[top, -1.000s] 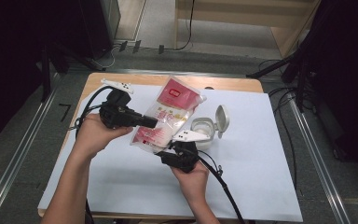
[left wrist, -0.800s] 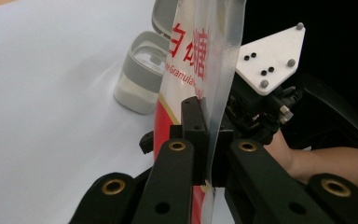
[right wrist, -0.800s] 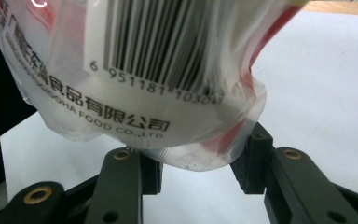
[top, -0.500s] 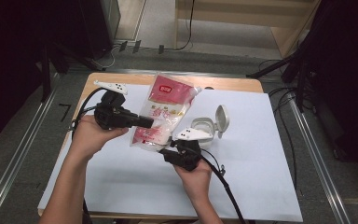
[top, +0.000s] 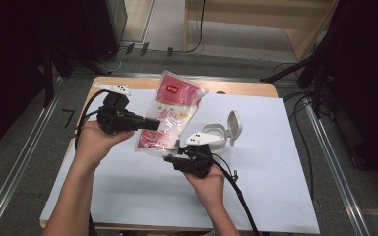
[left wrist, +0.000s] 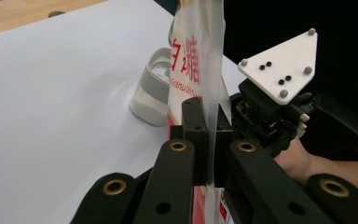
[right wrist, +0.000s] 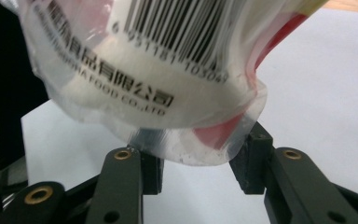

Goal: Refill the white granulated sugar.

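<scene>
A clear bag (top: 170,115) of white granules with a red and pink label hangs tilted in the air above the table. My left gripper (top: 153,124) is shut on the thin side seam of the bag (left wrist: 186,60), its jaws (left wrist: 209,135) pinching the film flat. My right gripper (top: 174,156) holds the bag's lower end from below. In the right gripper view its jaws (right wrist: 200,165) stand partly apart, the pads pressed against both sides of the barcode end of the bag (right wrist: 158,70). The left gripper view also catches the right gripper's grey plate (left wrist: 279,70) just behind the bag.
A small white container (top: 215,138) with its flip lid (top: 235,123) open stands on the white sheet (top: 275,172), right of the bag; it is also in the left gripper view (left wrist: 151,98). The wooden table edge (top: 246,88) runs along the back. Cables trail from both grippers.
The bag's top has leaned slightly to the left. Both hands have stayed nearly where they were, and both grips are unchanged.
</scene>
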